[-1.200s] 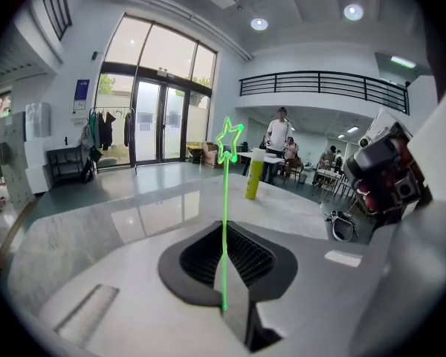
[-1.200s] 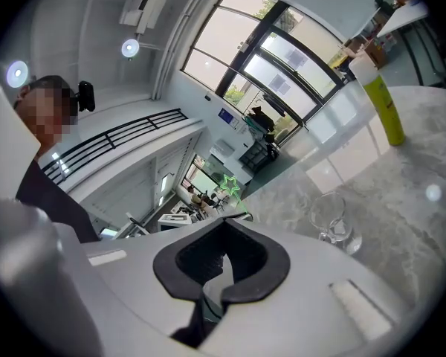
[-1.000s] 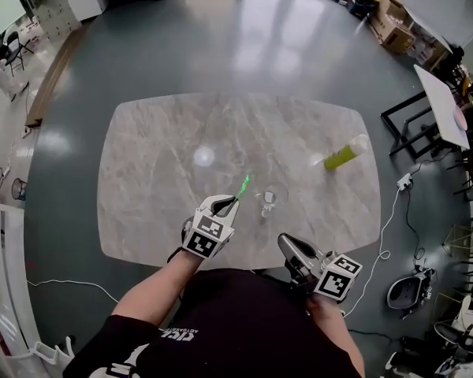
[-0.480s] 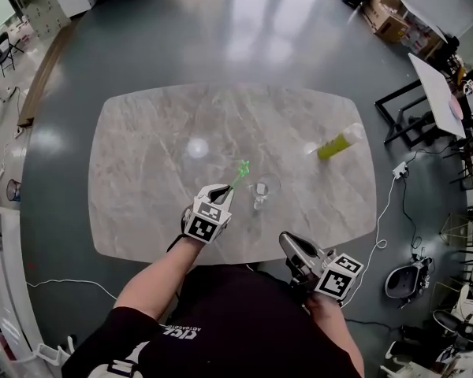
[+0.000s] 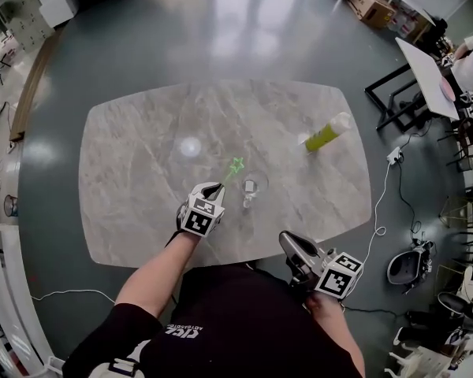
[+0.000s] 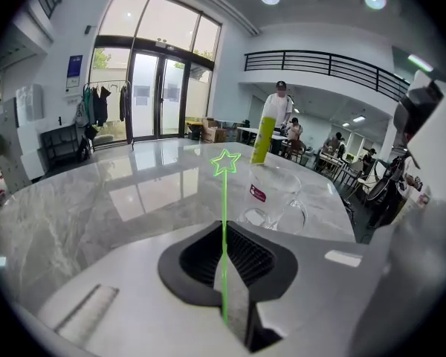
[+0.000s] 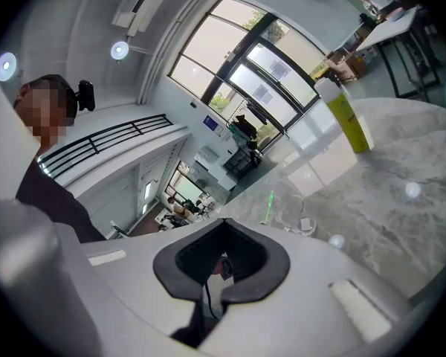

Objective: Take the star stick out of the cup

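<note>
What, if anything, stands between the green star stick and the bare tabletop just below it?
Nothing visible. The thin green star-tipped stick is clamped between the jaws of the left gripper, out of the clear glass cup, which stands apart to its right. Only the bare grey marble table lies beneath it.

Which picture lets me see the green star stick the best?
The left gripper view: the star stick stands close up, from the left gripper's shut jaws to its star tip. The head view shows it tiny, beside the cup. The right gripper view shows a faint green sliver.
</note>
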`<state>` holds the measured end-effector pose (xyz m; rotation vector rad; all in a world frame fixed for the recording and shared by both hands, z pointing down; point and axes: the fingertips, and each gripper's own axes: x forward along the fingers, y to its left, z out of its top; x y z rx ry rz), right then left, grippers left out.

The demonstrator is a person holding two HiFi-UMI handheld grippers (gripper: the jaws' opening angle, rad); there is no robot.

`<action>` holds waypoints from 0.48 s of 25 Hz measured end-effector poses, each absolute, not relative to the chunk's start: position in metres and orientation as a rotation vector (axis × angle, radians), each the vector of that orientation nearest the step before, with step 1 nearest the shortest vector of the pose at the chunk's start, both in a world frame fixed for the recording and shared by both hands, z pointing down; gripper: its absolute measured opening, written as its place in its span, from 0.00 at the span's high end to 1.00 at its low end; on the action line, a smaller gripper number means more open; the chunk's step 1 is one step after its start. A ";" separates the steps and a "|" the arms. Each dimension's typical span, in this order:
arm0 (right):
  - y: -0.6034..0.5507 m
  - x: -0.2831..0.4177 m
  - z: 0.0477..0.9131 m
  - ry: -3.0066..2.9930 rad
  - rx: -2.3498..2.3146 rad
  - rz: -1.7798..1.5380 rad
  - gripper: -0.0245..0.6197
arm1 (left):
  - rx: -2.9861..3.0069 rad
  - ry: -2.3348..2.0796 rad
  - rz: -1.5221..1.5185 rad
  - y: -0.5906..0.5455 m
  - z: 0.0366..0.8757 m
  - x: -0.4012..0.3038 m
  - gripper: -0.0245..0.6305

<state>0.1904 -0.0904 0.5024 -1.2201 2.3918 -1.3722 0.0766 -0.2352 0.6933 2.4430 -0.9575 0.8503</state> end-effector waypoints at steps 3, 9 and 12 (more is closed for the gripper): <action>-0.087 0.196 0.503 2.370 -1.250 -1.362 0.94 | 2.436 -0.941 0.886 -0.236 0.707 0.074 0.93; -0.086 0.213 0.498 2.335 -1.297 -1.334 0.94 | 2.412 -0.921 0.931 -0.241 0.717 0.075 0.93; -0.087 0.217 0.496 2.322 -1.307 -1.322 0.94 | 2.411 -0.923 0.932 -0.242 0.714 0.076 0.93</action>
